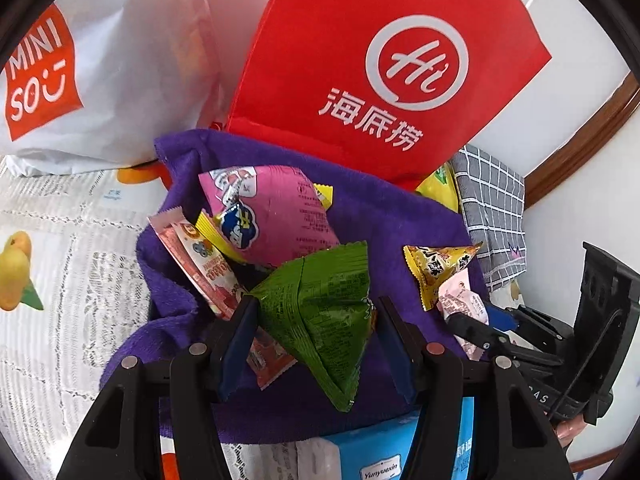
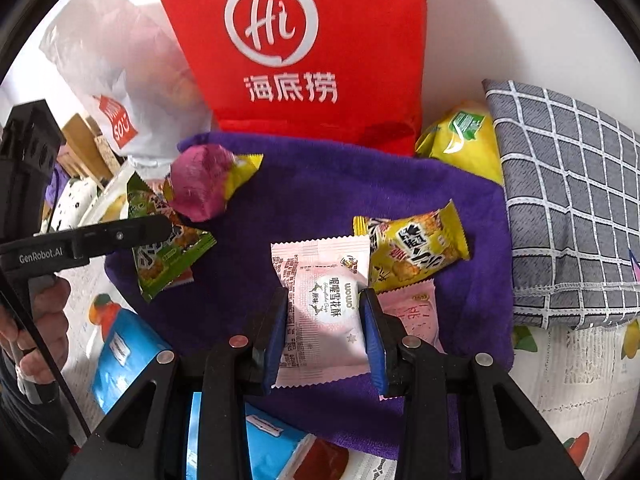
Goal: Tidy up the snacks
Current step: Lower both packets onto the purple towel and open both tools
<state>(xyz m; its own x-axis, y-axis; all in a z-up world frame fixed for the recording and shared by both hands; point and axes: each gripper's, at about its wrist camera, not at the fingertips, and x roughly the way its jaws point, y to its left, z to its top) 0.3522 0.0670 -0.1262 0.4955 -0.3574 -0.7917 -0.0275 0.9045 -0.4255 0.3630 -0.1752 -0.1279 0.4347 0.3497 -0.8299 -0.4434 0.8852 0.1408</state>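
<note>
— Green packet (image 1: pixel 320 320) first: which way does it run?
— Clamped in the left gripper (image 1: pixel 316 308), long axis tilted, lower corner pointing down over the purple towel (image 1: pixel 400 216).
— And the pink packet (image 2: pixel 324 312)?
— Gripped by the right gripper (image 2: pixel 324 312), upright above the towel; another pink wrapper (image 2: pixel 416 312) is half hidden behind.
— Around them?
— Red bag (image 2: pixel 304 48) behind, yellow packet (image 2: pixel 416 248) beside, checked cloth (image 2: pixel 568 200) at right.

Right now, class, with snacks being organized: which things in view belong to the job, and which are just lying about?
Belongs to the job:
green snack packet in the left tool
pink snack packet in the right tool
yellow snack packet
purple towel

Lying about:
red bag
white bag
checked cloth
</note>
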